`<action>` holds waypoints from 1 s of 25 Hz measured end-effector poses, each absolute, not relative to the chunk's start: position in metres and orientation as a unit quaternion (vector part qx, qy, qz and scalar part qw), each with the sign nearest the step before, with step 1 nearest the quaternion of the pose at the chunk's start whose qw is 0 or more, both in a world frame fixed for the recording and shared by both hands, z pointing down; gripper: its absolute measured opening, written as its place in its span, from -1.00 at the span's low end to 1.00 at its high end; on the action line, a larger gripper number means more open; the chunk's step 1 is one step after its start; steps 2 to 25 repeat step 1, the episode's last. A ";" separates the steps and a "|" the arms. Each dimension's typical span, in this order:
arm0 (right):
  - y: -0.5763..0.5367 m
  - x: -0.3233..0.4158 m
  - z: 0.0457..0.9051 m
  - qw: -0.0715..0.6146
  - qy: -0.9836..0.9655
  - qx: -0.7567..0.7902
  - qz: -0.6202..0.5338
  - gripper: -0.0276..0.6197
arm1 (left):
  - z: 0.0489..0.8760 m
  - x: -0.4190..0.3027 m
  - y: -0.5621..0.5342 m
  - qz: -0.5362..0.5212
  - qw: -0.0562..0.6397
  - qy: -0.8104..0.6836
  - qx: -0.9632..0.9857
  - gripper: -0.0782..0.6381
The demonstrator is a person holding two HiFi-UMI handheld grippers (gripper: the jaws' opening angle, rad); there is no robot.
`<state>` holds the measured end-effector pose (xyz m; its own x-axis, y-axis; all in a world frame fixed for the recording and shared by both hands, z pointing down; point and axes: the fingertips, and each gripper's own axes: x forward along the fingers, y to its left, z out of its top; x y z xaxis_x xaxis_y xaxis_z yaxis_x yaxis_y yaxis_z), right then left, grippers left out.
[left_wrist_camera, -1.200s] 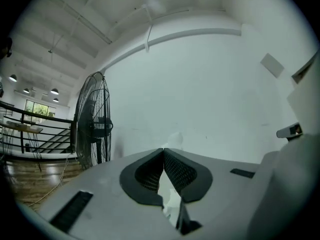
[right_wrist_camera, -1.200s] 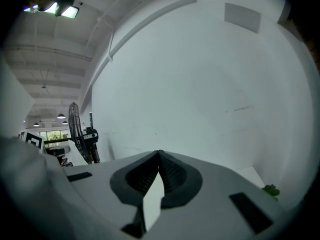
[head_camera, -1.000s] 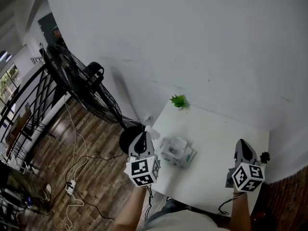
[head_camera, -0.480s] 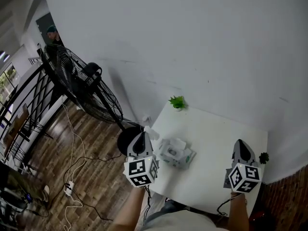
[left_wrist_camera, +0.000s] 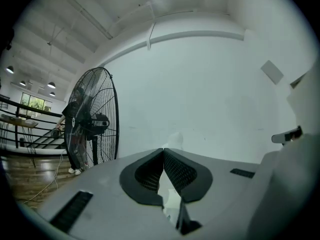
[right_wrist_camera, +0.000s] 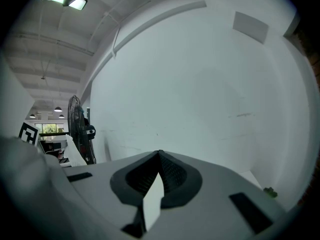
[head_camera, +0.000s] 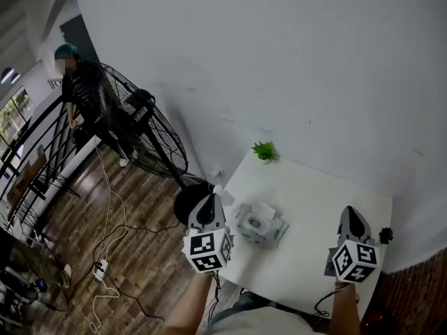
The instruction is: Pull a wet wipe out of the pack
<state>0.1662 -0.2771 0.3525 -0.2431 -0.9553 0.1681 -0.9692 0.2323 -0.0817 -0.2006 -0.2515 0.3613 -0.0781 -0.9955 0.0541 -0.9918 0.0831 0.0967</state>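
Note:
The wet wipe pack [head_camera: 260, 225] lies on the white table [head_camera: 314, 201] with its lid up and a white wipe [head_camera: 264, 210] standing out of the opening. My left gripper [head_camera: 211, 196] hovers just left of the pack, over the table's left edge. It is shut on a small white wet wipe [head_camera: 221, 190], whose tip peeks past the closed jaws [left_wrist_camera: 175, 139] in the left gripper view. My right gripper [head_camera: 348, 210] hangs over the table's right side, well away from the pack. Its jaws meet at the tips [right_wrist_camera: 159, 153] with nothing seen held.
A large black floor fan [head_camera: 143, 135] stands left of the table, and a person [head_camera: 84, 93] is by the railing behind it. Cables [head_camera: 112, 222] trail over the wooden floor. A small green plant [head_camera: 264, 150] sits at the table's far edge, and another [head_camera: 385, 234] at its right edge.
A person has walked into view beside the fan. Both grippers and the pack stay where they were.

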 end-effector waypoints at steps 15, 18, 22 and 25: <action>-0.277 0.165 0.352 0.041 -0.783 0.614 0.085 -0.91 | 0.361 -0.201 -0.252 -0.017 0.053 -0.733 0.677 -0.74; -0.277 0.165 0.352 0.041 -0.783 0.614 0.085 -0.91 | 0.361 -0.201 -0.252 -0.017 0.053 -0.733 0.677 -0.74; -0.277 0.165 0.352 0.041 -0.783 0.614 0.085 -0.91 | 0.361 -0.201 -0.252 -0.017 0.053 -0.733 0.677 -0.74; -0.277 0.165 0.352 0.041 -0.783 0.614 0.085 -0.91 | 0.361 -0.201 -0.252 -0.017 0.053 -0.733 0.677 -0.74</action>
